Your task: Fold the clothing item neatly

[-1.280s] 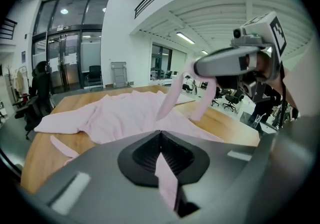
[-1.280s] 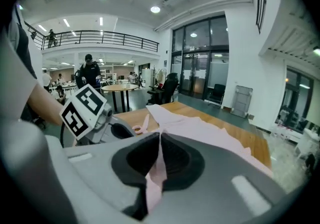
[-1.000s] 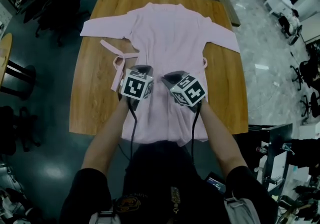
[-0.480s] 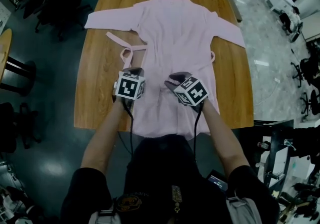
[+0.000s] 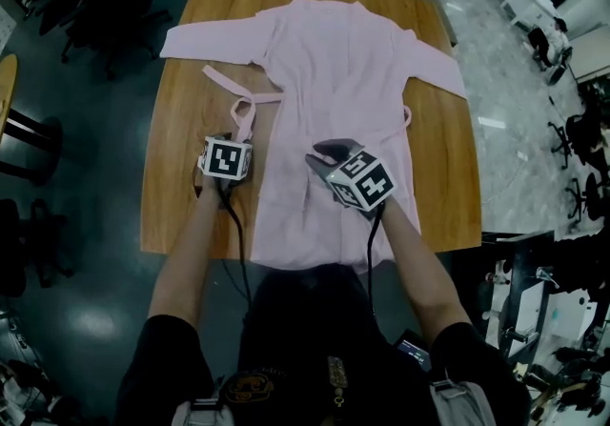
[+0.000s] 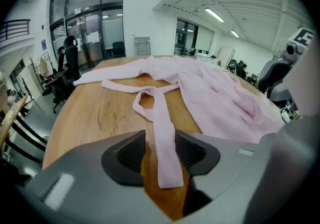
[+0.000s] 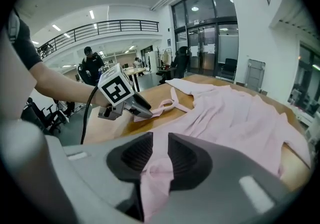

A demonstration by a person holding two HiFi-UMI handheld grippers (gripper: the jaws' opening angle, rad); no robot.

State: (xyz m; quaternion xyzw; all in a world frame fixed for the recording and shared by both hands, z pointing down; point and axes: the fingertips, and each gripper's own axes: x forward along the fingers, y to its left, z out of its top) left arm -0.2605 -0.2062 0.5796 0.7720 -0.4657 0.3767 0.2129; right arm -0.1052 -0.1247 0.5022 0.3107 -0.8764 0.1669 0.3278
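**Belt end lined up, front panel pinched**

Head view: the robe (image 5: 334,71) lay spread flat along the table (image 5: 172,214), collar toward the far edge, a sleeve reaching out to each far corner, the hem slipping over the near edge. Its belt (image 5: 244,115) trailed off onto bare wood toward the left edge. The left gripper (image 5: 232,136) sat at the belt's loose end. The right gripper (image 5: 318,155) rested on the robe's middle, nearer the near edge, probably to hold the body steady while the belt was dealt with.

Left gripper view: the jaws had just been opening and stood well apart, straddling the belt (image 6: 159,113) end, which lay flat on the wood between them. Bare wood showed beside the strip (so nothing was squeezed yet). The placement looked like a set-up for picking the belt end up and bringing it onto the robe, since a loose belt would spoil a neat fold.

Right gripper view: the jaws had just been closing a little and stood narrow, with a gathered ridge of robe (image 7: 235,118) fabric filling the gap between the pads, so this gripper (image 7: 159,155) appeared to have the cloth gripped. Beyond it, the left gripper (image 7: 135,108) pointed down at the belt near the left edge.

No fold looked made yet.
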